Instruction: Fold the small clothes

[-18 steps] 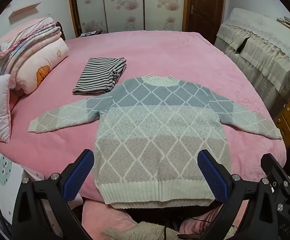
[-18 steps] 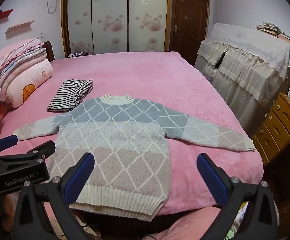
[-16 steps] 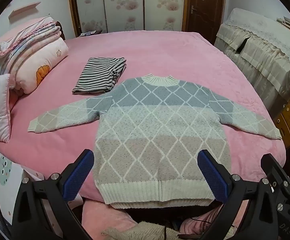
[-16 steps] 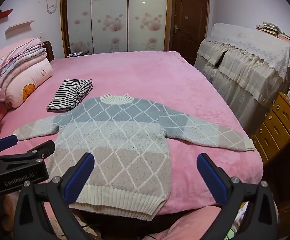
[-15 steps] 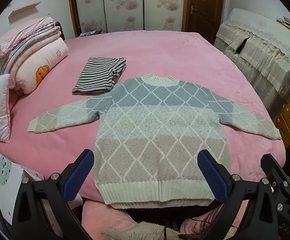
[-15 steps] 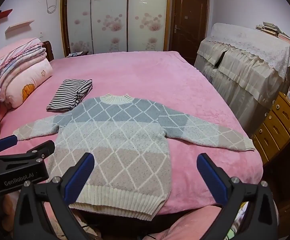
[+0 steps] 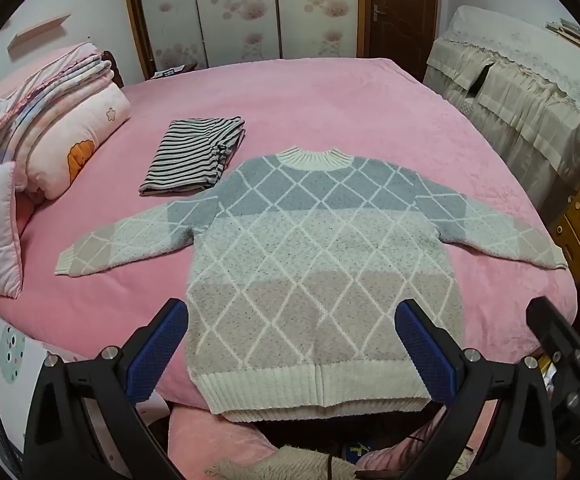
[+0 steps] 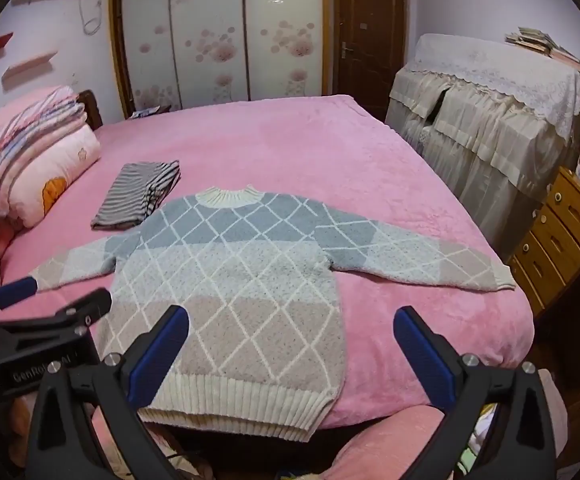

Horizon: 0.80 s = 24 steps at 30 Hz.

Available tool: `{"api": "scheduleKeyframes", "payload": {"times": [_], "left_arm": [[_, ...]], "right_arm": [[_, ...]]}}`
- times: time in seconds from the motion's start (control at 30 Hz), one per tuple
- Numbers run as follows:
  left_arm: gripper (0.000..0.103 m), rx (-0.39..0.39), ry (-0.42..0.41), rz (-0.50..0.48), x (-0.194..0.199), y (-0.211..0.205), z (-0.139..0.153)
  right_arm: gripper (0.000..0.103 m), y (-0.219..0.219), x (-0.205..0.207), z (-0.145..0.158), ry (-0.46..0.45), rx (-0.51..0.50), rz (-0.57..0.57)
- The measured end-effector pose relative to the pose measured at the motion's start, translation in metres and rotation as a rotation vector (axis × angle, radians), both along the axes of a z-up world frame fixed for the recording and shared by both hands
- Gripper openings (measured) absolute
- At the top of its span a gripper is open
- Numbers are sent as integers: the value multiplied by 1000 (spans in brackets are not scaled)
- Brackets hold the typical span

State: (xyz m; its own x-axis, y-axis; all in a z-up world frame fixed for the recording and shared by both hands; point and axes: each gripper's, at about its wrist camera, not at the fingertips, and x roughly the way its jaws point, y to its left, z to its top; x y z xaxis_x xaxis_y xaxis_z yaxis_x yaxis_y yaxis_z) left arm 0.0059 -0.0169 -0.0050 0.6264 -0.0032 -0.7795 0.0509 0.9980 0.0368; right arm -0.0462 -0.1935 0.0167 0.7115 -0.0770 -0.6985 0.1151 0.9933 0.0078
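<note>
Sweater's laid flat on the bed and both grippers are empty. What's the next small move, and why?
Probably bring the left gripper down toward the left sleeve to fold it across the body. The sweater lies spread flat with both sleeves out, nothing is folded yet, and both grippers hover open short of the hem. The right gripper could likewise take the right sleeve.

The sweater (image 7: 313,264) lay spread flat on the bed (image 7: 329,112) just ahead of both open grippers, the folded striped garment (image 7: 194,156) beyond it to the left, pillows (image 7: 70,148) farther left.
</note>
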Motion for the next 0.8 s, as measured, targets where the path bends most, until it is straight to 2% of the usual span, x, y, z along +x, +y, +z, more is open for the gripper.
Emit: {"api": "scheduleKeyframes", "payload": {"times": [0.33,0.8], "left_arm": [[103,23,-35,-49,-16,-15,3],[103,-7,-71,-6,-32,5,15]], "right_arm": [[103,-14,-5,-4,14,55,0],[103,-3,-23,3,-21,39,5]]}}
